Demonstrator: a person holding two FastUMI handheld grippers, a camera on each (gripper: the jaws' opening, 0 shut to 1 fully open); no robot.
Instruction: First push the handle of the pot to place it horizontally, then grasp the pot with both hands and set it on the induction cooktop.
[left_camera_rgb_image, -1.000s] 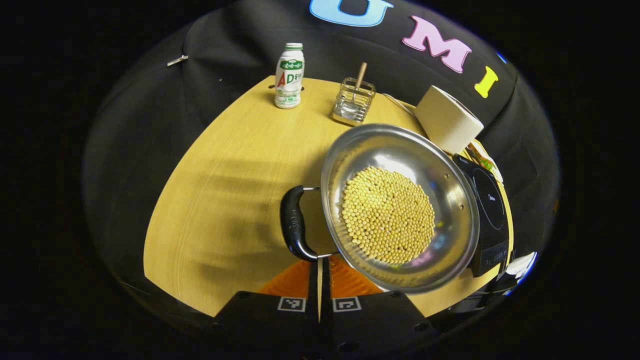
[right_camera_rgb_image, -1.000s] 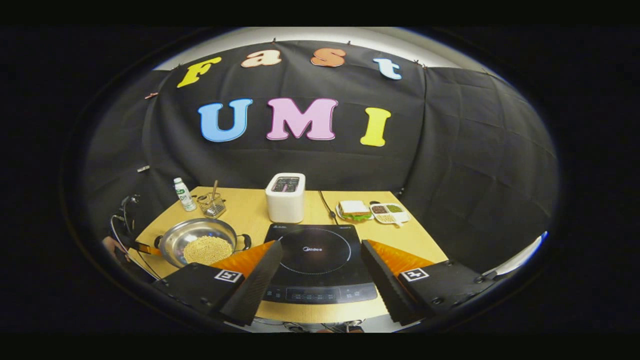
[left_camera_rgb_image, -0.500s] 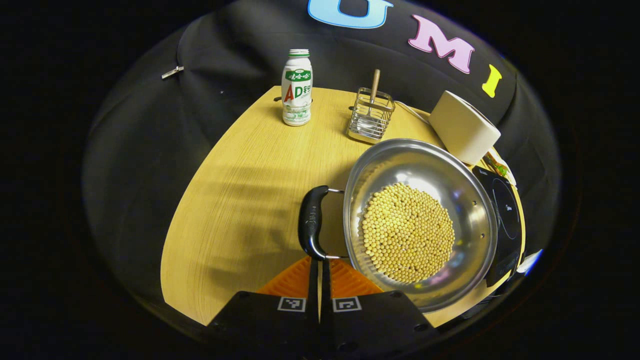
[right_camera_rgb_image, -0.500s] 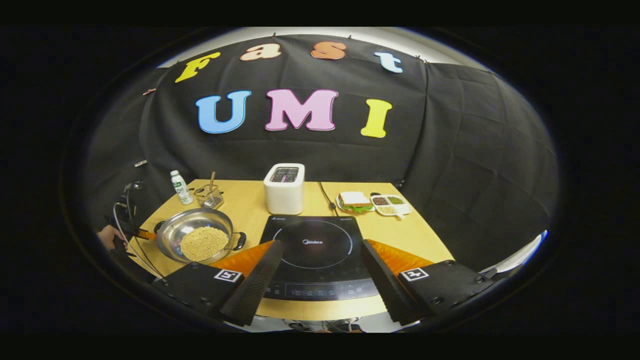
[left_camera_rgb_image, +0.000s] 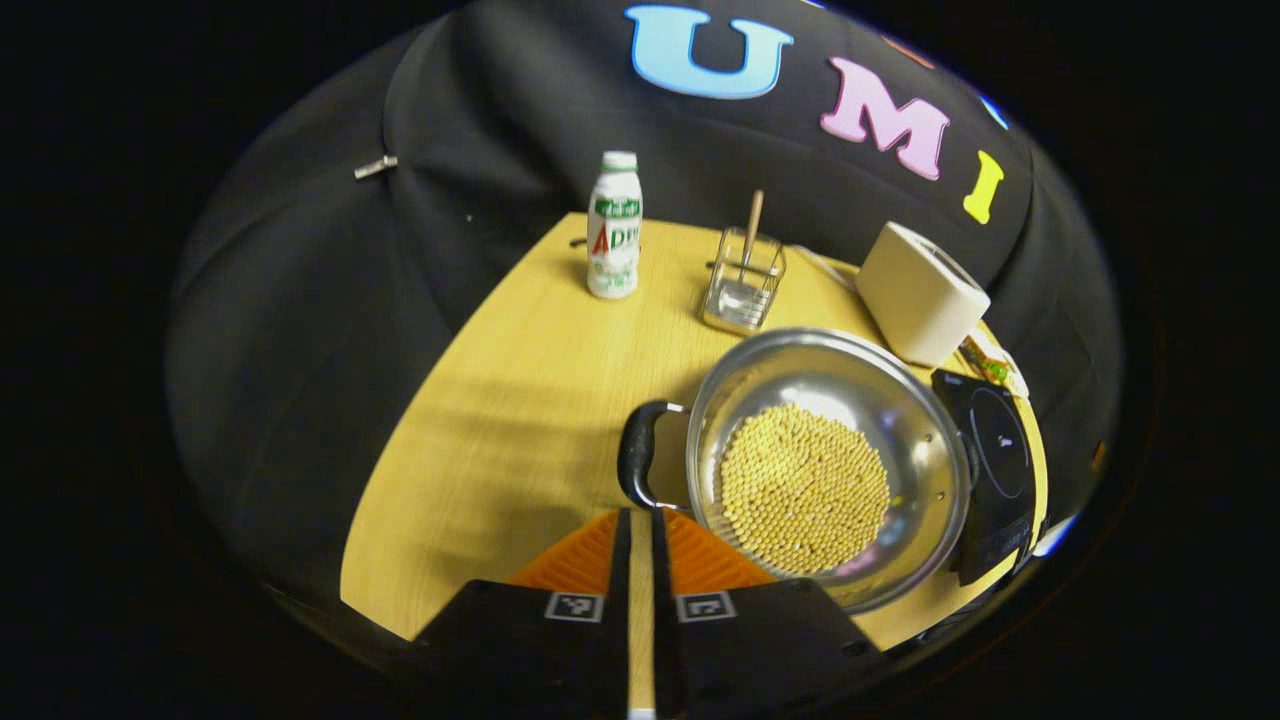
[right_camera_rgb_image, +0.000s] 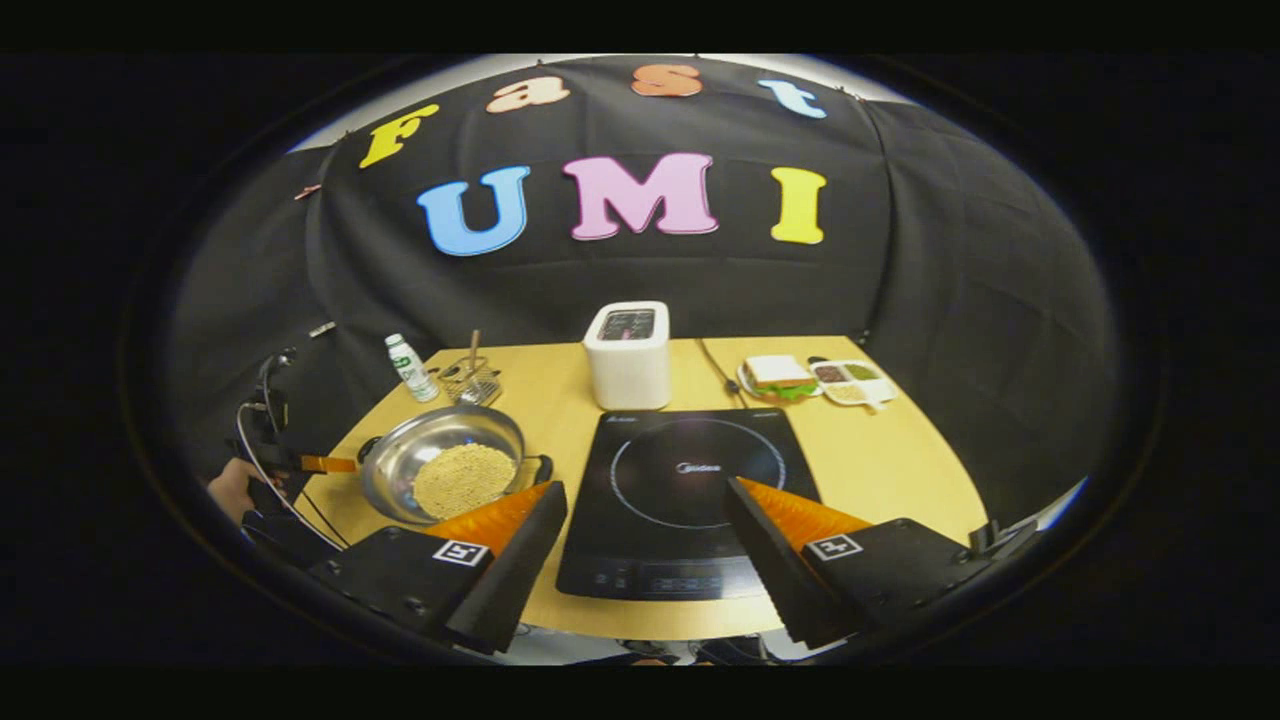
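Your pot (left_camera_rgb_image: 830, 465), a round shiny steel pan filled with small pale beans, sits on the wooden tabletop (left_camera_rgb_image: 500, 400) near its left edge, just beside the flat black induction cooktop (right_camera_rgb_image: 680, 495). Its two black loop handles line up roughly across the table, one handle (left_camera_rgb_image: 637, 455) pointing at your left gripper (left_camera_rgb_image: 640, 520). That gripper's fingers are nearly closed on nothing (tips just short of the handle). Your right gripper (right_camera_rgb_image: 645, 500) hangs wide open above the cooktop's front.
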